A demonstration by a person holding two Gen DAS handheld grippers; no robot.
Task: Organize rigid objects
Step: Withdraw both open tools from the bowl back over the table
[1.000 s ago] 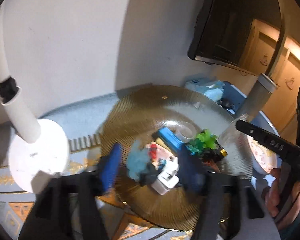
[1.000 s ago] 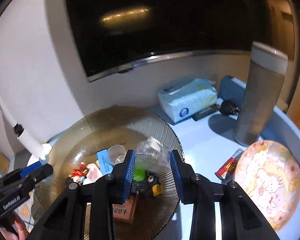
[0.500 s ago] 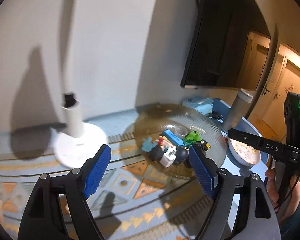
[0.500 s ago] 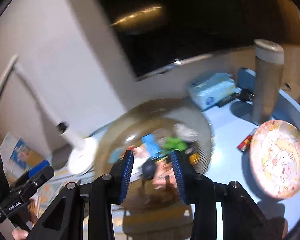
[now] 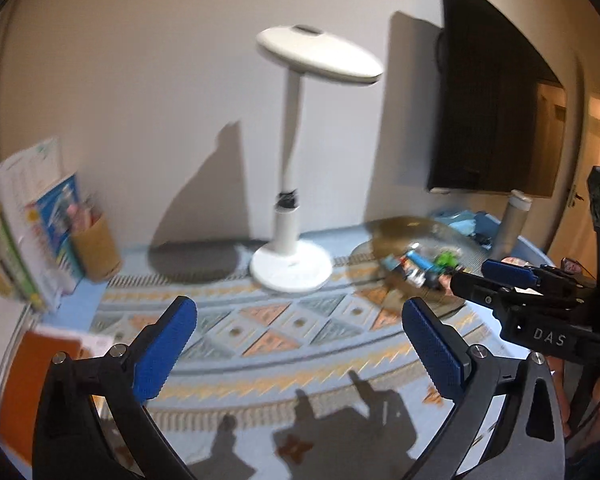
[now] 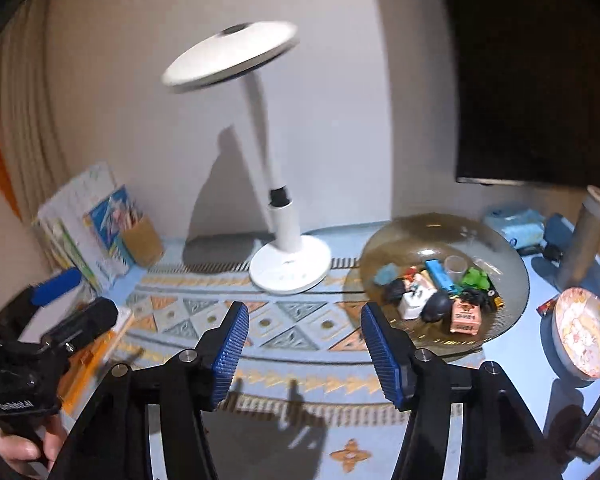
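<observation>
A brown glass bowl (image 6: pixel 420 228) holds several small items, among them a white charger (image 6: pixel 414 304), a blue box (image 6: pixel 440 272), a green toy (image 6: pixel 476 278) and a pink box (image 6: pixel 466 316). My right gripper (image 6: pixel 306 344) hangs over the patterned cloth, left of the bowl. Its jaws are opening with nothing between them. My left gripper (image 5: pixel 298 344) is further left, its jaws opening wide and empty. In the left wrist view the bowl (image 5: pixel 396 232) is blurred at the right, behind the right gripper (image 5: pixel 496 282). The left gripper (image 6: pixel 72 304) shows at the right wrist view's left edge.
A white desk lamp (image 6: pixel 288 264) stands behind both grippers. Books and a cardboard holder (image 6: pixel 140 240) are at the far left, with an orange book (image 5: pixel 32 368) nearer. Right of the bowl are a tissue pack (image 6: pixel 516 228), a grey flask (image 6: pixel 588 240) and a pink plate (image 6: pixel 584 332).
Both grippers pulled back and up from the bowl and swung left. Both jaws spread wider. The clear item that was between the right pads is no longer there.
</observation>
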